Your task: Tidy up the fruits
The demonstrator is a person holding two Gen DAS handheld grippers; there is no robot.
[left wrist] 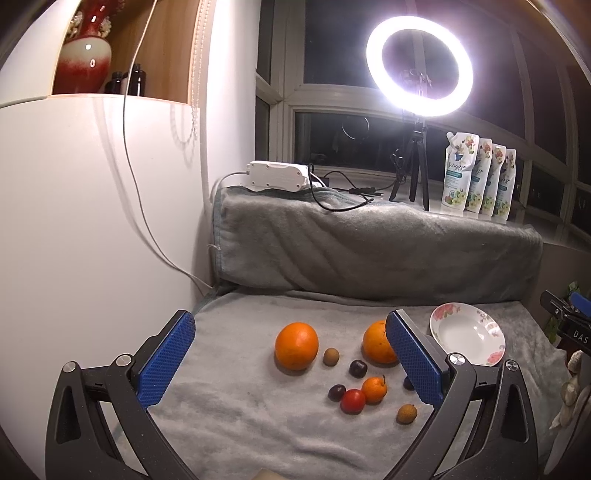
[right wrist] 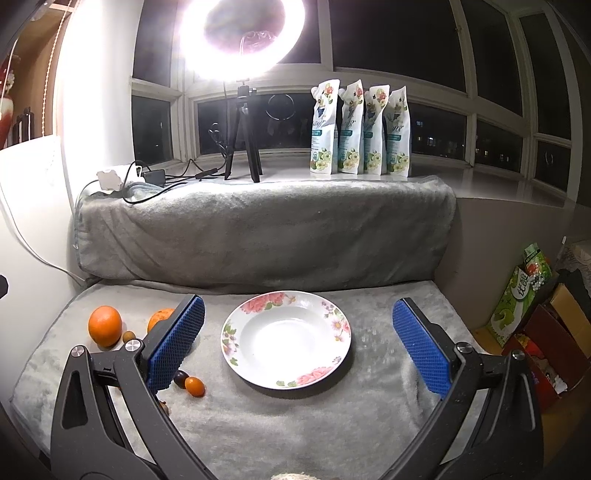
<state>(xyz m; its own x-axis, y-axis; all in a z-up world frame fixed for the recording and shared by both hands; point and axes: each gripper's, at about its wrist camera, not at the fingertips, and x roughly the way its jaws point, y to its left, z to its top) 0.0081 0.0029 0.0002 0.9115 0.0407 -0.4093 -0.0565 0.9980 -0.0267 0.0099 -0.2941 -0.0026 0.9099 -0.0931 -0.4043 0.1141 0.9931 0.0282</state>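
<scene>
My left tool (left wrist: 291, 363) is spread wide and grips nothing — between its fingers on the grey blanket (left wrist: 229, 417) lie two big oranges (left wrist: 296, 345), a small orange (left wrist: 373, 389), a red fruit (left wrist: 352, 401), two brown lychees (left wrist: 407, 413) and three dark plums (left wrist: 358, 368). My right tool (right wrist: 297, 345), equally wide and empty, frames one floral plate (right wrist: 286, 338). Beyond, four pouches (right wrist: 360, 131) flank a ring light (right wrist: 242, 33).
</scene>
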